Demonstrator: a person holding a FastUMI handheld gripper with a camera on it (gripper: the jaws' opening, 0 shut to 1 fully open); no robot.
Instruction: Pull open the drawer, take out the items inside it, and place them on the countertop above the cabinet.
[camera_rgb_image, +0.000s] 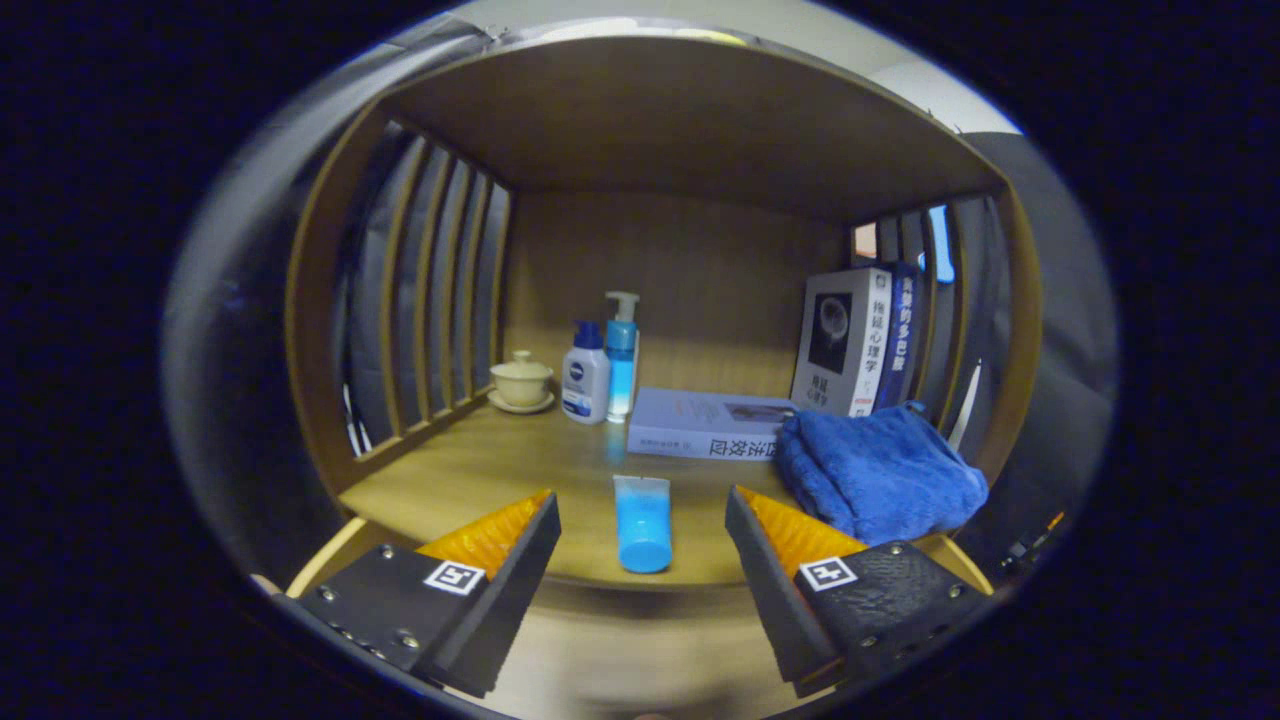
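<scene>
A blue tube (642, 524) lies on the wooden countertop (480, 470), its cap end near the front edge. My gripper (640, 535) is open, its fingers standing either side of the tube with a clear gap on both sides and not touching it. A folded blue towel (878, 472) rests on the countertop just ahead of the right finger. The cabinet front below the countertop edge is blurred; I cannot make out the drawer.
A book (706, 424) lies flat behind the tube. Two upright books (856, 342) lean at the back right. A white bottle (585, 374), a pump bottle (621, 355) and a lidded cup on a saucer (521, 382) stand at the back left. Slatted side walls and a shelf close in the space.
</scene>
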